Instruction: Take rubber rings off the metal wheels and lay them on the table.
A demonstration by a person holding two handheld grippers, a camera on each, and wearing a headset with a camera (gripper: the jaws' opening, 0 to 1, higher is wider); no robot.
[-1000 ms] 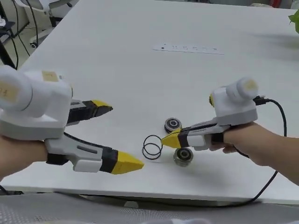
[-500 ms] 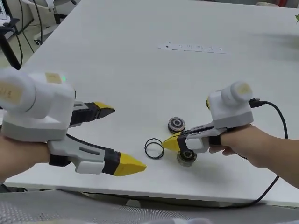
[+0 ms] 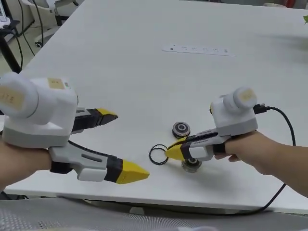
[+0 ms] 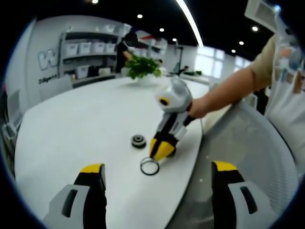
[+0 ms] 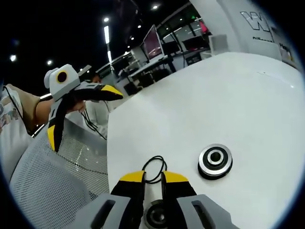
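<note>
Head view shows thin black rubber rings (image 3: 158,155) lying overlapped on the white table (image 3: 120,62), just beside two silvery, dark-centred metal wheels (image 3: 181,129). The right gripper (image 3: 172,150), jaws nearly together on nothing, hangs over the nearer wheel. The left gripper (image 3: 129,143) gapes wide. Wall lettering (image 4: 47,58) begins with "W"; the rest is unreadable.
</note>
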